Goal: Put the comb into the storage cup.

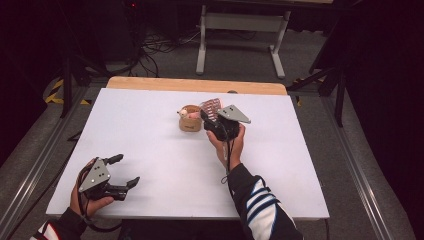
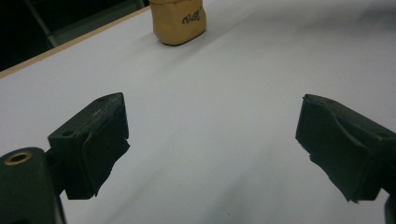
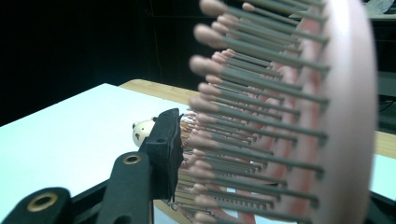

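Gripping a pink hairbrush [image 3: 289,121] mid-frame beside the tan cup [image 1: 190,120], the right gripper [image 1: 209,120] clamps its bristles; the left gripper [image 1: 125,172], lower left, gapes empty.

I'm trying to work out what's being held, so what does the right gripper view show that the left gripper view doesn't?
Right gripper view: a pink hairbrush up close, bristles with rounded tips pointing toward the one visible black jaw pad, which presses against them, and a small bear-like figure peeking out behind that pad.

Left gripper view: the left gripper with its jaws wide apart and nothing between them, and the tan container seen from the side, with dark lettering on it.

Both: the white table top with its wooden edge.
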A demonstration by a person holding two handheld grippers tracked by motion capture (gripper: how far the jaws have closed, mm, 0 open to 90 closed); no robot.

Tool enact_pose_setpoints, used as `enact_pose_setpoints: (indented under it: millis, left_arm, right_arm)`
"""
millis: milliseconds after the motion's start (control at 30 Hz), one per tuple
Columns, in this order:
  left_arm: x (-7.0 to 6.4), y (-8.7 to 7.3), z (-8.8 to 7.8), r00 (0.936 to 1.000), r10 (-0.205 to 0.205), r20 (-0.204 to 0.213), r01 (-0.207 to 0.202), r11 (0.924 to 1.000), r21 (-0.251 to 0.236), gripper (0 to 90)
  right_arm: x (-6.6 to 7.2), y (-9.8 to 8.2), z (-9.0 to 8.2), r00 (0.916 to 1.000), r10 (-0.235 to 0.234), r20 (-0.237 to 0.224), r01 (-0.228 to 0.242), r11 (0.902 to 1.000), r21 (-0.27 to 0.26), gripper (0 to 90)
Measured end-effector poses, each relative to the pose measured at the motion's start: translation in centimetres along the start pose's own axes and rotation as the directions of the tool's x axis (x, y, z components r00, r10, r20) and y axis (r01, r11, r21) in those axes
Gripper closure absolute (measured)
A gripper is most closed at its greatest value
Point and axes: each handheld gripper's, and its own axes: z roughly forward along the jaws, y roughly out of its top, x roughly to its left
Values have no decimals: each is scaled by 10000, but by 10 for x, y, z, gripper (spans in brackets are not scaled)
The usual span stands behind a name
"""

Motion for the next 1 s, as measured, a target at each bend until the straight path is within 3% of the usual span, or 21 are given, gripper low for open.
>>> enact_pose_setpoints:
  millis: [400, 767, 867, 1000]
  left_arm:
    - [-1, 0, 1, 10000, 37, -11, -37, 10000, 22, 105]
    - [0, 0, 1, 9999, 103, -18, -103, 9999, 50, 106]
    - [-1, 0, 1, 9999, 107, -19, -107, 9999, 58, 106]
    - [-2, 1, 1, 9999, 135, -16, -134, 9999, 55, 106]
  right_arm:
    - [-8, 5, -7, 9997, -38, 235, 39, 10000, -82, 503]
    - [-10, 10, -13, 9989, -421, 225, 423, 9991, -80, 412]
    - [-11, 11, -15, 9988, -475, 93, 475, 9989, -25, 345]
    - [-15, 11, -17, 9983, -365, -463, 360, 9993, -115, 295]
